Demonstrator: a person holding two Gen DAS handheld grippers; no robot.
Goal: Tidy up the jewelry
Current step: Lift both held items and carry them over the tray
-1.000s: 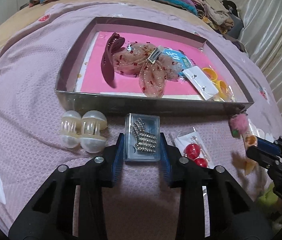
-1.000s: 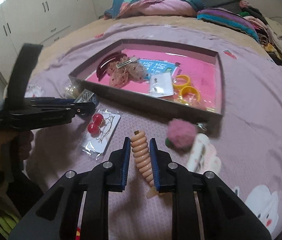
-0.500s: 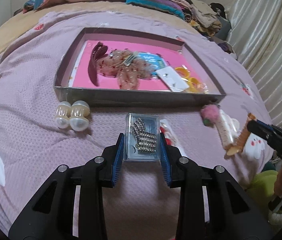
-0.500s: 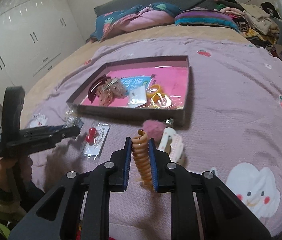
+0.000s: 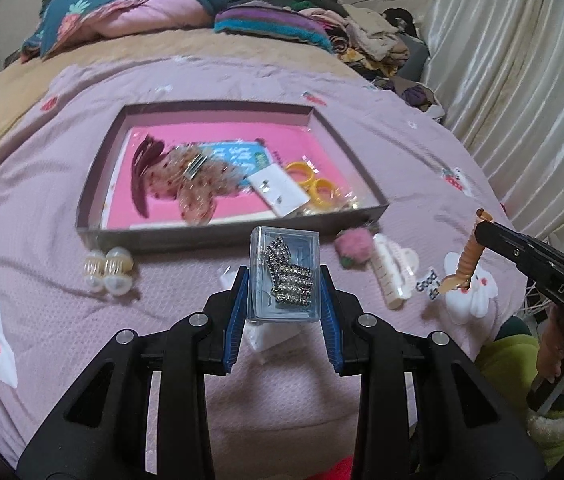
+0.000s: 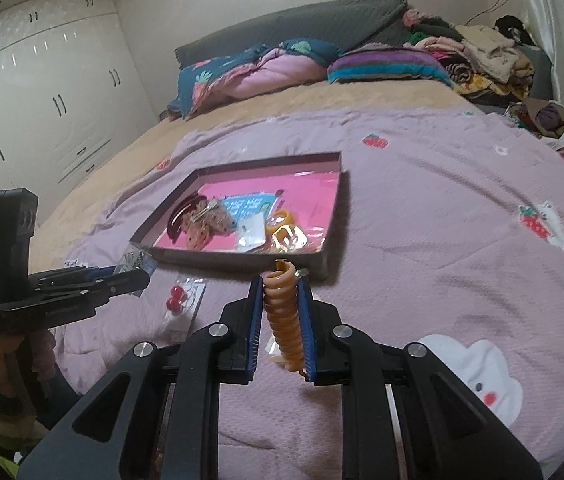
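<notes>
A bed w/ a lilac cartoon-print blanket [image 5: 362, 120] is shown from two wrist cams. A shallow dark box w/ pink lining [image 5: 378, 200] lies on it, already holding a maroon hair claw [image 5: 143, 168], a dotted tulle bow [image 5: 197, 188], a white earring card [image 5: 279, 192] and yellow hoops [image 5: 314, 184].

The left gripper [image 5: 285, 292] is seen closed on a clear plastic case of rhinestone clips [image 5: 284, 276], pinched across its short sides by the blue fingers [image 5: 239, 300]; the case's long axis runs fwd, in line w/ the fingers, and it is held clear of the blanket. The right gripper [image 6: 279, 312] is seen clamped tight on an orange spiral hair tie [image 6: 282, 312], whose long axis also points fwd along the fingers, tip toward the box.

The key relation: the box lies straight ahead of and below both loads. Its near wall is just past the case's far end in the left view, and just past the spiral's tip in the right view, near the box's right-hand corner. The left hand is judged nearer the box's middle; the right is set off toward that corner. Both items must prob. be carried over the near wall before release.

On the blanket, outside the box: pearl hair ties [image 5: 107, 270], a pink pompom [image 5: 356, 244], a cream hair claw [image 5: 392, 272], a cherry earring pack [image 6: 181, 304].
</notes>
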